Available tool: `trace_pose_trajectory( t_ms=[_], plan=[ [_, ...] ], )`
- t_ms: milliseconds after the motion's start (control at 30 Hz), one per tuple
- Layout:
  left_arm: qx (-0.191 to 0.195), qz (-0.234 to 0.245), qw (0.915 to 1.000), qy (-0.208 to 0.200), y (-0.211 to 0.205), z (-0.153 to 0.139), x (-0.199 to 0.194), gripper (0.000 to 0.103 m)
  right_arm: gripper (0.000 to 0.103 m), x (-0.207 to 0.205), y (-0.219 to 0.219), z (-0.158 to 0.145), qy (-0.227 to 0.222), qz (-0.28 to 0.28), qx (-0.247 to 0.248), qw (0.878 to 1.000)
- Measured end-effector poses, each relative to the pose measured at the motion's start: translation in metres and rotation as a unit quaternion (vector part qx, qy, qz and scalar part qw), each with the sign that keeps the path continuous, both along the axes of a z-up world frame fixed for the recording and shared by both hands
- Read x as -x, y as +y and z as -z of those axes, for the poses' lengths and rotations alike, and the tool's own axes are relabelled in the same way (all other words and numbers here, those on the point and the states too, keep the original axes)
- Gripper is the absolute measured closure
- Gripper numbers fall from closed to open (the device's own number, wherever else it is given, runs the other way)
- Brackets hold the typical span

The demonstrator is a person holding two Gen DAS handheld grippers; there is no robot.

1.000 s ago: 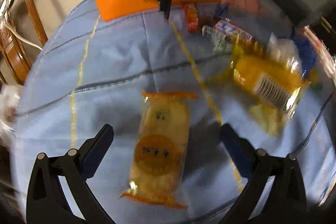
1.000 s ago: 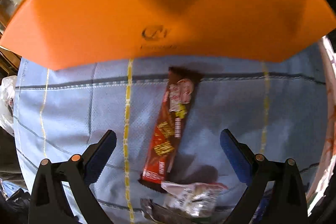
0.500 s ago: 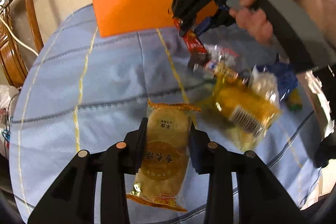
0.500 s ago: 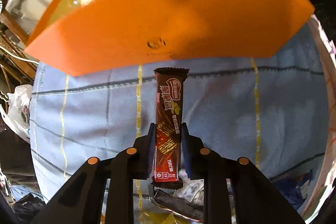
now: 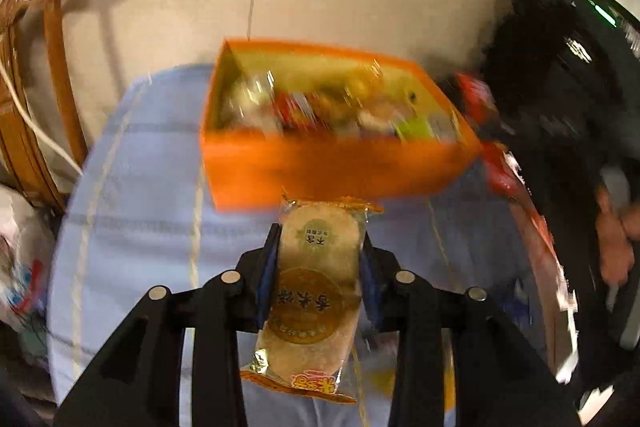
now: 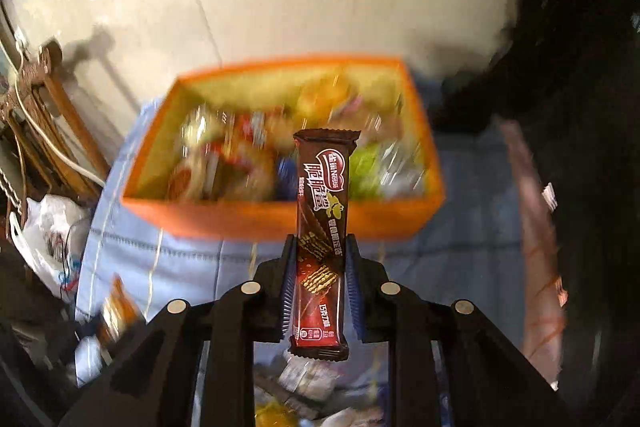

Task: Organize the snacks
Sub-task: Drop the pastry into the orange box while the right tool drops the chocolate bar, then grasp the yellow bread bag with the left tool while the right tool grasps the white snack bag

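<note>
Left gripper [image 5: 318, 279] clamps the rice cracker pack [image 5: 316, 291], long axis along the fingers. Right gripper [image 6: 320, 283] pinches the chocolate wafer bar [image 6: 322, 227] likewise. Orange box [image 6: 280, 215] (already well stocked) sits above both in frame, straight ahead, nearer the right.

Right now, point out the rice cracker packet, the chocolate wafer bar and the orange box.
rice cracker packet [image 5: 316, 291], left wrist view, on its round gold label.
chocolate wafer bar [image 6: 322, 227], right wrist view, mid-wrapper.
orange box [image 6: 280, 221], right wrist view, near outer wall.
</note>
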State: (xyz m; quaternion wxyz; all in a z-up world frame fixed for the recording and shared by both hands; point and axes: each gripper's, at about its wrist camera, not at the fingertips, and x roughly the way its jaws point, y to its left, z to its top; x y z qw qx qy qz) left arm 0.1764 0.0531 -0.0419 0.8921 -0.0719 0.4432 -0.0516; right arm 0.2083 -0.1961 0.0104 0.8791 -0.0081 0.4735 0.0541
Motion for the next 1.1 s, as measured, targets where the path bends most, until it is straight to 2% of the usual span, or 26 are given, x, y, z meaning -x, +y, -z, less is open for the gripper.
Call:
trace_pose_trajectory(
  t_ms=[100, 167, 267, 433, 600, 633, 667, 700, 733, 767, 833, 933, 1000, 1100],
  plan=[
    [-0.005, -0.022, 0.9997, 0.006, 0.009, -0.029, -0.048, 0.069, 0.08, -0.021, -0.014, -0.011, -0.012, 0.015, -0.008, 1.0],
    [-0.033, -0.042, 0.9986, 0.004, 0.011, -0.044, -0.079, 0.069, 0.08, -0.033, -0.019, -0.014, -0.017, 0.019, -0.011, 1.0],
    [-0.064, -0.041, 0.9971, 0.001, 0.002, -0.061, -0.112, 0.069, 0.08, -0.049, -0.019, -0.01, -0.017, 0.017, -0.007, 1.0],
    [-0.08, -0.052, 0.9954, 0.009, -0.008, -0.058, -0.141, 0.069, 0.08, -0.068, -0.012, 0.009, 0.001, 0.015, -0.004, 1.0],
    [-0.108, -0.038, 0.9934, 0.004, -0.02, -0.046, -0.141, 0.068, 0.079, -0.08, -0.012, 0.022, 0.006, 0.025, -0.002, 1.0],
    [-0.11, -0.041, 0.993, 0.003, -0.02, -0.043, -0.144, 0.066, 0.076, -0.084, -0.017, 0.022, -0.003, 0.041, -0.022, 0.999],
    [-0.093, -0.046, 0.9946, 0.004, -0.018, -0.042, -0.148, 0.039, 0.061, -0.086, -0.019, 0.021, -0.011, 0.045, -0.032, 0.998],
    [-0.079, -0.051, 0.9955, 0.007, -0.015, -0.041, -0.149, 0.013, 0.012, -0.089, -0.02, 0.02, -0.018, 0.042, -0.041, 0.998],
    [-0.071, -0.065, 0.9954, 0.003, -0.011, -0.04, -0.15, 0.004, 0.004, -0.091, -0.02, 0.019, -0.024, 0.031, -0.05, 0.998],
    [-0.071, -0.077, 0.9945, -0.004, -0.009, -0.041, -0.15, 0.004, 0.004, -0.092, -0.02, 0.018, -0.02, 0.025, -0.048, 0.998],
    [-0.075, -0.064, 0.9951, 0.004, -0.01, -0.04, -0.152, 0.004, 0.004, -0.089, -0.022, 0.015, -0.025, 0.031, -0.031, 0.999],
    [-0.106, -0.06, 0.9926, 0.005, -0.012, -0.038, -0.145, 0.004, 0.004, -0.079, -0.031, 0.011, -0.02, 0.042, -0.029, 0.998],
    [-0.1, -0.053, 0.9934, 0.012, -0.01, -0.037, -0.133, 0.004, 0.004, -0.066, -0.037, 0.009, -0.013, 0.041, -0.038, 0.998],
    [-0.073, -0.04, 0.9962, 0.026, -0.01, -0.028, -0.1, 0.004, 0.004, -0.034, -0.041, 0.013, -0.001, 0.027, -0.021, 0.999]
  ],
)
